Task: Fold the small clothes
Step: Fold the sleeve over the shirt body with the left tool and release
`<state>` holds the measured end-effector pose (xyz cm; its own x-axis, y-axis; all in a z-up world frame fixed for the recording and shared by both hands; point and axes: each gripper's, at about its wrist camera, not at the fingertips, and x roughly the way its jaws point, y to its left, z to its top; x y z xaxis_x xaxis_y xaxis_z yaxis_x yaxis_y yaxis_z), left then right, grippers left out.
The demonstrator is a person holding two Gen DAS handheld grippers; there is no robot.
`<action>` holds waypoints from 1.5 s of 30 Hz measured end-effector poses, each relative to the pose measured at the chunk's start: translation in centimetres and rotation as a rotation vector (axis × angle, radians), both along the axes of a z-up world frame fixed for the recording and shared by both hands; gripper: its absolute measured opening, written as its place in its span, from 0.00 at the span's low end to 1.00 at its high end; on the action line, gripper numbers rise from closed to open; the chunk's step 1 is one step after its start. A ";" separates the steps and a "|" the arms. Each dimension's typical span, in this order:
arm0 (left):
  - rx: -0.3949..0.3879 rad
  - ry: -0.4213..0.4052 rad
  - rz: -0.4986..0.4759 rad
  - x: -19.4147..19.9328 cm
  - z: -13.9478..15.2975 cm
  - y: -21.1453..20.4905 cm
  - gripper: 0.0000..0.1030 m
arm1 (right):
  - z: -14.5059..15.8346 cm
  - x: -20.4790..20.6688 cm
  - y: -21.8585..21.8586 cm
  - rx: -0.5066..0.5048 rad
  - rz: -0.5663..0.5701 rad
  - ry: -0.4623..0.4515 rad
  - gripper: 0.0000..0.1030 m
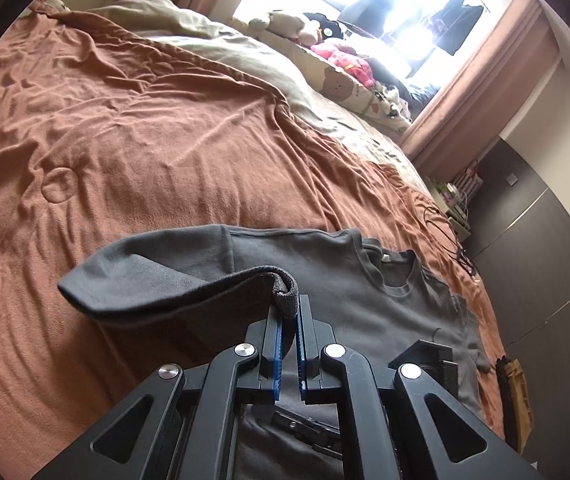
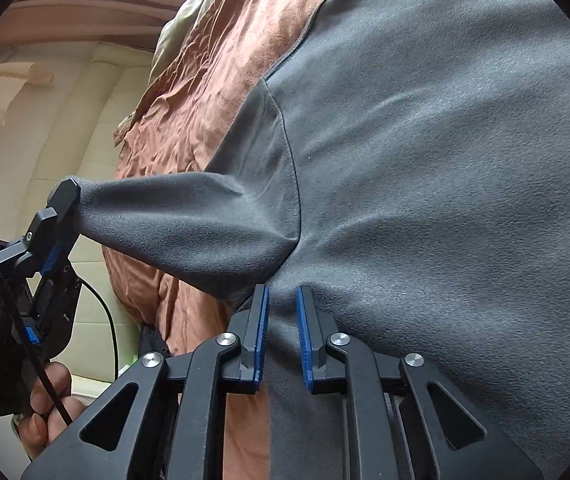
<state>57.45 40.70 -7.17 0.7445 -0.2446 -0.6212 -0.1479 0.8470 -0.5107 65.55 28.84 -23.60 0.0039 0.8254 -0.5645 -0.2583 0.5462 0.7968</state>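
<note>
A dark grey T-shirt point(image 1: 385, 304) lies flat on the rust-brown bedspread point(image 1: 145, 132), neck hole toward the right. My left gripper point(image 1: 289, 300) is shut on the hem of its sleeve point(image 1: 157, 280) and holds the sleeve lifted above the bed. In the right wrist view the shirt point(image 2: 445, 160) fills the frame and the left gripper point(image 2: 63, 216) pulls the sleeve point(image 2: 205, 216) out to the left. My right gripper point(image 2: 283, 292) presses down on the shirt near the armpit, jaws slightly apart with grey cloth between them.
A beige duvet point(image 1: 245, 52) and soft toys point(image 1: 341, 56) lie at the far end of the bed under a bright window. Cables point(image 1: 453, 240) run off the right bed edge, and a dark wardrobe point(image 1: 545, 240) stands beyond. A cream padded headboard point(image 2: 65, 128) is left.
</note>
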 end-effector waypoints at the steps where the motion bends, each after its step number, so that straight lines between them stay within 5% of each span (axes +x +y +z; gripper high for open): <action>1: -0.007 -0.004 -0.012 0.0 0.0 -0.2 0.06 | -0.3 0.0 0.6 0.008 0.005 0.006 0.06; 11: -0.062 0.018 -0.084 0.6 -1.3 -1.6 0.06 | -1.7 0.7 0.6 0.046 -0.026 0.117 0.03; 25: -0.021 0.067 -0.223 1.6 -2.6 -8.0 0.06 | 2.8 0.8 -9.9 -0.068 -0.142 -0.033 0.07; 26: -0.012 0.084 -0.234 1.7 -2.8 -8.5 0.08 | 2.9 0.5 -10.7 -0.072 -0.153 -0.036 0.18; 29: -0.030 0.127 -0.275 1.8 -3.4 -9.1 0.45 | 3.4 0.6 -12.2 -0.059 -0.200 -0.041 0.56; 31: 0.002 0.113 -0.247 1.3 -3.0 -8.7 0.67 | 3.9 0.2 -12.4 -0.054 -0.211 -0.061 0.58; 35: 0.034 0.080 -0.140 0.3 -2.2 -6.0 0.73 | 4.7 -0.4 -12.8 -0.078 -0.195 -0.111 0.58; 45: 0.158 0.198 0.122 1.5 -5.9 0.3 0.73 | 4.8 0.4 -11.0 -0.129 -0.121 -0.161 0.58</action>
<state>58.91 40.96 -13.06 0.6231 -0.0491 -0.7806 -0.3375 0.8834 -0.3250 65.91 17.81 -18.82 0.1965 0.7348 -0.6492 -0.3027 0.6752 0.6727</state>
